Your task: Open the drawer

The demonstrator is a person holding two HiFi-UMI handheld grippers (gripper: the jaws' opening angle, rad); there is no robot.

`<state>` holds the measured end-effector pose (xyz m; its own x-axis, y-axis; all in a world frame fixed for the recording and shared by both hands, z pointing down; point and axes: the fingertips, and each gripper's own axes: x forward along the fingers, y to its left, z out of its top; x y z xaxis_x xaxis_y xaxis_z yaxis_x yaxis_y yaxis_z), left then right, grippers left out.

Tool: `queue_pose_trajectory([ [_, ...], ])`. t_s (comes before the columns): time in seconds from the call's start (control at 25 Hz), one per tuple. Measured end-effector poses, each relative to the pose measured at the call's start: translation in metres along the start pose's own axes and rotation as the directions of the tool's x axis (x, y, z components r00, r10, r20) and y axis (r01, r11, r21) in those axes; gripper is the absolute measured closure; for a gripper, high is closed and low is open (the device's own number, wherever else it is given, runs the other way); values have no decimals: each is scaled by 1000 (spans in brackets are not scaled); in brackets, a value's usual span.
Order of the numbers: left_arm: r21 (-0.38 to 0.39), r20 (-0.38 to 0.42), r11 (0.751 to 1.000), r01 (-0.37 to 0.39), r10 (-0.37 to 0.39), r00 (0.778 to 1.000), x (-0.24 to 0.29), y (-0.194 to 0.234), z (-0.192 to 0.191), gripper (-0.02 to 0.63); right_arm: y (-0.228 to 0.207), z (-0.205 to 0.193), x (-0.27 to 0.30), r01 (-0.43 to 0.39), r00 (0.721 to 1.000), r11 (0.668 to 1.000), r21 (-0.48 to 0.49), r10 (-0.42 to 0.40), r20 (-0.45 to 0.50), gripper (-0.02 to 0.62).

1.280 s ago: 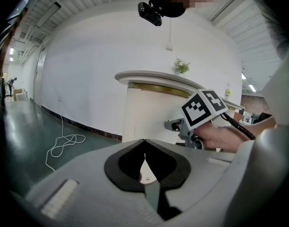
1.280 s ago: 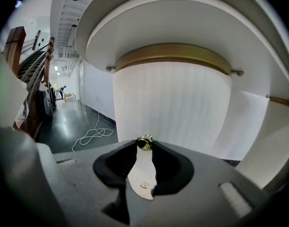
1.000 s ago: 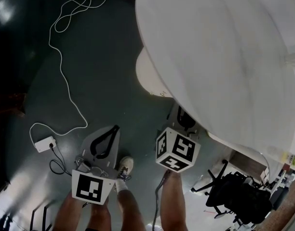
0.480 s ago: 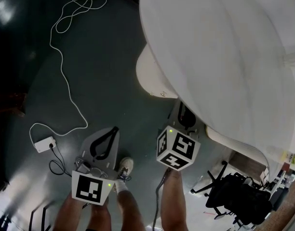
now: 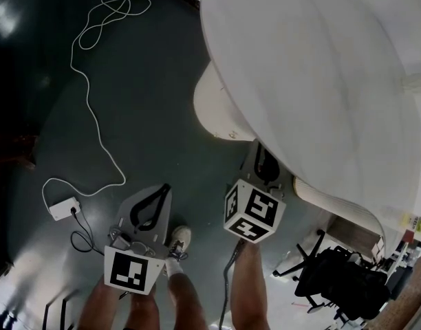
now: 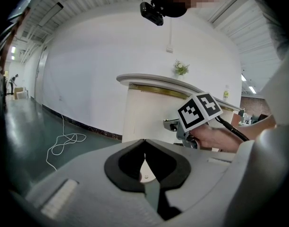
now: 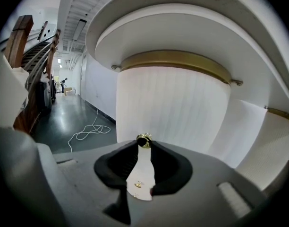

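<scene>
The drawer front [image 7: 173,108] is a white curved panel under a round white top [image 5: 320,81], with a brass band above it. A small brass knob [image 7: 144,140] juts from the panel. My right gripper [image 7: 144,143] has its black jaw tips pressed on either side of this knob. In the head view the right gripper [image 5: 258,150] reaches under the top's rim. My left gripper [image 6: 144,141] is shut on nothing and hangs over the floor to the left, short of the cabinet [image 5: 214,108].
A white cable [image 5: 93,81] loops across the dark green floor to a small white box [image 5: 62,207]. The person's shoe [image 5: 177,239] stands between the grippers. A black office chair [image 5: 341,280] is at the lower right. A small plant [image 6: 181,68] stands on the top.
</scene>
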<state>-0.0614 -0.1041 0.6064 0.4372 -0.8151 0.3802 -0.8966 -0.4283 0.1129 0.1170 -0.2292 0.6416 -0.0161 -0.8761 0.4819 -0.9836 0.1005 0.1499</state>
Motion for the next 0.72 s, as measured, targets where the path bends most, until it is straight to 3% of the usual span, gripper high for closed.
queue_pose_trajectory([
  [0.2, -1, -11, 1000, 0, 0, 1000, 1, 4, -2, 595, 14, -7, -19, -13, 1000, 998, -58, 14, 27, 511],
  [0.72, 17, -2, 1000, 13, -13, 1000, -16, -2, -2, 595, 40, -36, -71, -36, 999, 999, -27, 36, -7, 508],
])
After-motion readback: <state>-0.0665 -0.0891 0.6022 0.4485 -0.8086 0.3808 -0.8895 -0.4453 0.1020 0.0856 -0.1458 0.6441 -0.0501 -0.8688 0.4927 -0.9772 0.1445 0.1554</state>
